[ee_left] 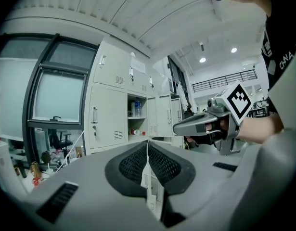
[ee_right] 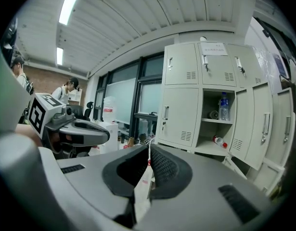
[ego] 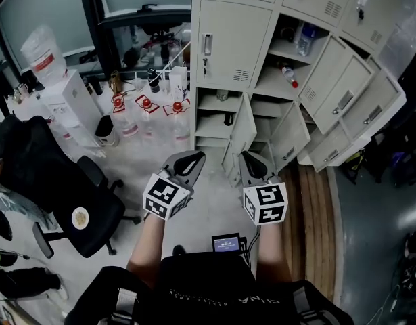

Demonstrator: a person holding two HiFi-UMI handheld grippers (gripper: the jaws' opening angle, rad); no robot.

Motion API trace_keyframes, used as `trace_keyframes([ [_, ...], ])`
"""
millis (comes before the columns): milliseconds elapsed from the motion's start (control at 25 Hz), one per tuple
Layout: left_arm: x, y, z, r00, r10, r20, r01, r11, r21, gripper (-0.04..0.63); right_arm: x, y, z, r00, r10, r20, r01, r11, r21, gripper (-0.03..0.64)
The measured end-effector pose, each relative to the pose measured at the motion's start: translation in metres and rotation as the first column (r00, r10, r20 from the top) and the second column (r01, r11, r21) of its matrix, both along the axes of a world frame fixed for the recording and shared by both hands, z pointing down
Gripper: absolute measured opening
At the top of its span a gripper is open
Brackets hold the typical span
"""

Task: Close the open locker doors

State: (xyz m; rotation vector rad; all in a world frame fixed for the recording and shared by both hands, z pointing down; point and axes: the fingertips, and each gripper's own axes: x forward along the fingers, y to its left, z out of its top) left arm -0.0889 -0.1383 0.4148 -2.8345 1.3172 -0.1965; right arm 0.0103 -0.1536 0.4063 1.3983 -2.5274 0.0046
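Open locker doors (ego: 339, 97): several swung wide at the right and lower middle of the grey locker bank (ego: 224, 42); compartments exposed, a clear bottle (ego: 304, 38) upright, a red-capped bottle (ego: 289, 77) lying on the shelf below. Left hand-held gripper (ego: 187, 160) and right hand-held gripper (ego: 253, 162): side by side, facing the bank, well apart from any door; jaws pressed together on both, nothing between them; probably kept closed to serve as blunt tips for pushing panels. Office chair (ego: 79, 208): at left, on the floor.
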Motion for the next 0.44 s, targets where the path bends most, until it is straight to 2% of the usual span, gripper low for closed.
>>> trace_keyframes([
  [240, 0.007, -0.01, -0.003, 1.0, -0.006, 0.008, 0.006, 1.0, 0.019, 0.021, 0.01, -0.007, -0.006, 1.0, 0.015, -0.006, -0.015, 1.0, 0.017, 0.038],
  [440, 0.018, -0.014, -0.003, 1.0, -0.003, -0.014, 0.003, 1.0, 0.001, 0.021, 0.022, -0.011, -0.005, 1.0, 0.016, -0.007, -0.016, 1.0, 0.013, 0.038],
])
